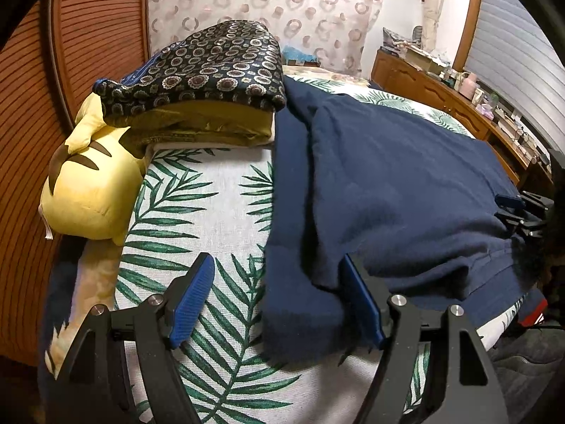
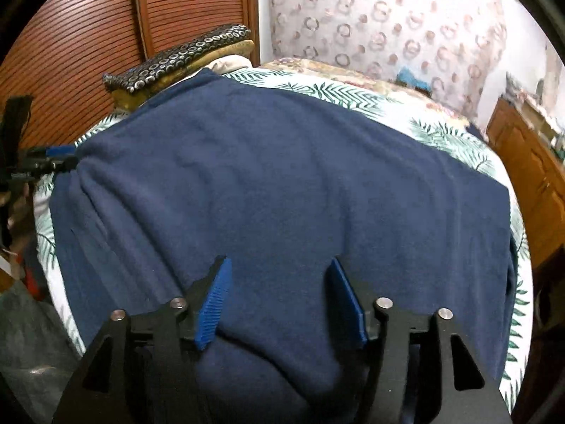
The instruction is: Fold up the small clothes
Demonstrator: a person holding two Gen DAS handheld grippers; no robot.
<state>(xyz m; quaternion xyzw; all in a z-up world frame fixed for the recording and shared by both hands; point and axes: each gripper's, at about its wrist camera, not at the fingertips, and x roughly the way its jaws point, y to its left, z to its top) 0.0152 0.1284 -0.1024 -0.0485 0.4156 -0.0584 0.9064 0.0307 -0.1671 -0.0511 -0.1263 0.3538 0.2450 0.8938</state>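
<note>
A navy blue garment [image 1: 388, 176] lies spread over the palm-leaf bed sheet [image 1: 197, 212]. Its near left corner is folded over and hangs at the bed's front edge. My left gripper [image 1: 277, 259] stands open around that corner. The cloth lies against the right finger [image 1: 363, 304], and the left finger is clear of it. In the right wrist view the garment [image 2: 282, 176] fills the middle. My right gripper [image 2: 279, 262] is open just above it, with a soft bulge of cloth between the fingers. Each gripper shows small in the other's view: the right gripper [image 1: 519, 212] and the left gripper [image 2: 53, 159].
A folded stack, dark ring-patterned cloth [image 1: 212, 67] on yellow fabric, sits at the bed's far left. A yellow plush toy [image 1: 91, 190] lies beside it. A slatted wooden door [image 1: 88, 35] stands to the left, and a cluttered wooden dresser [image 1: 441, 95] to the right.
</note>
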